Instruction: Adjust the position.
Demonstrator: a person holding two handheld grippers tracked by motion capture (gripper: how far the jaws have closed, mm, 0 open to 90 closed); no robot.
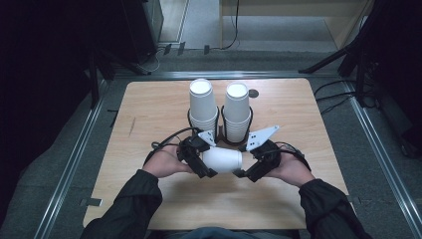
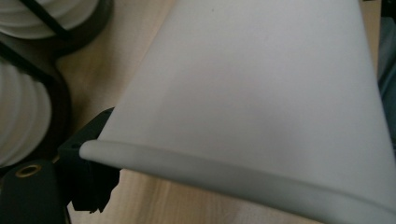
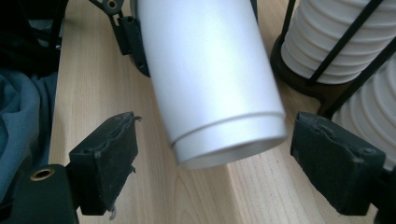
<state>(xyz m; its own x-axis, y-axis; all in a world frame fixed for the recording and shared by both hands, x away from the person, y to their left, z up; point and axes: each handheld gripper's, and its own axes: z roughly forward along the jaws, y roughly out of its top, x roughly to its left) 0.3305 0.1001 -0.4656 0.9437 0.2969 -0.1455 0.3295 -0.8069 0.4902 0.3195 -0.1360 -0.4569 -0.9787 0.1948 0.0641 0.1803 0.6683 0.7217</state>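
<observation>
Wooden table (image 1: pixel 149 119) fills mid-frame in high view. Just above centre, black wire rack (image 1: pixel 219 130) w/ two compartments, each holding a stack of white paper cups (image 1: pixel 203 104), bottoms up. Below rack, centre frame, one single cup (image 1: pixel 222 160) lies sideways betw. both grippers. Left gripper (image 1: pixel 205 164) clamps cup's rim end. Right gripper (image 3: pixel 212 161) spread wide around cup's base, pads (image 3: pixel 105 158) apart from it, not touching.

In the left gripper view the white cup (image 2: pixel 261 93) is so close that we cannot see its far end or one jaw. The cup stacks (image 3: pixel 341 37) run off the edge.
</observation>
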